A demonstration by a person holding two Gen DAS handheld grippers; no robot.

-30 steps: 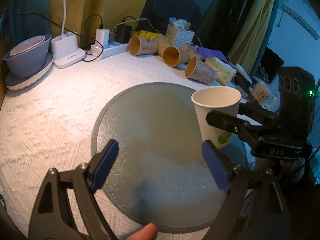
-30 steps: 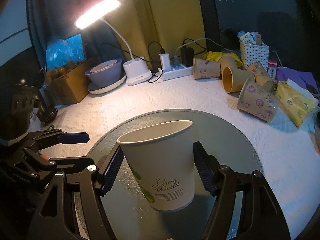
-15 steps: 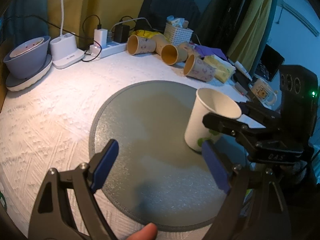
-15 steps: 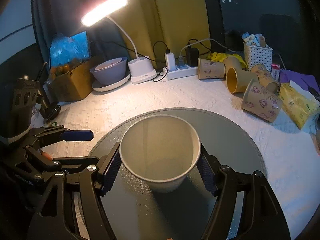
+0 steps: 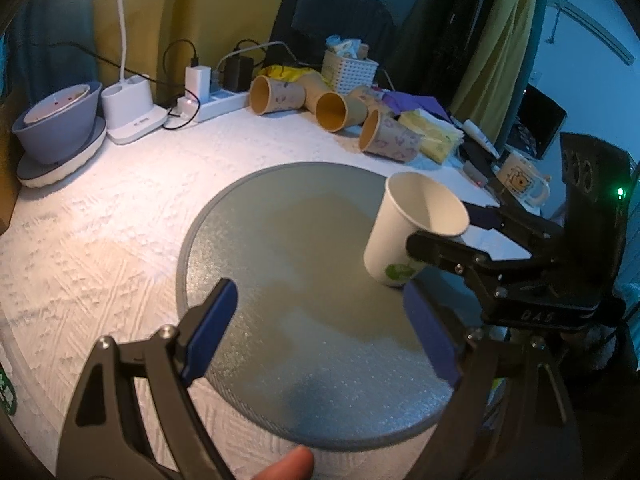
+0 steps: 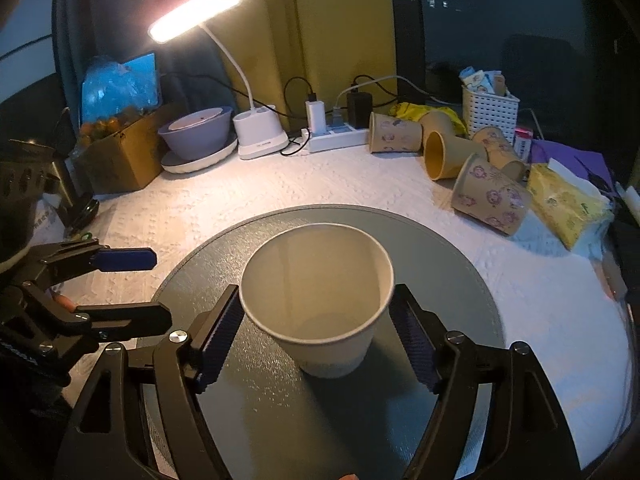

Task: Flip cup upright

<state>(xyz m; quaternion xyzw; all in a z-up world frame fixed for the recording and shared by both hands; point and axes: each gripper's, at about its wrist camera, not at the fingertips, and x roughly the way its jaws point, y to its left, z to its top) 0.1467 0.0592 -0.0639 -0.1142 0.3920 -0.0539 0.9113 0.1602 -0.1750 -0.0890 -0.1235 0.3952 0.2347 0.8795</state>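
A white paper cup (image 6: 318, 300) with a green print stands mouth up on the round grey mat (image 6: 448, 272). It also shows at the right of the mat (image 5: 280, 240) in the left wrist view (image 5: 412, 236). My right gripper (image 6: 316, 338) straddles the cup; there is a slight gap at the right pad, so its jaws look parted. My left gripper (image 5: 324, 332) is open and empty over the mat's near edge, left of the cup.
Several brown printed paper cups (image 6: 490, 196) lie on their sides at the back right, by a white basket (image 6: 490, 114) and a yellow tissue pack (image 6: 566, 204). A desk lamp (image 6: 260, 136), power strip (image 6: 340, 138) and grey bowl (image 6: 198, 134) line the back. A mug (image 5: 520, 178) stands at the right.
The right gripper lowered the cup from the air onto the mat and stood it mouth up. Its jaws have widened slightly. The left gripper stayed open and nearly still.
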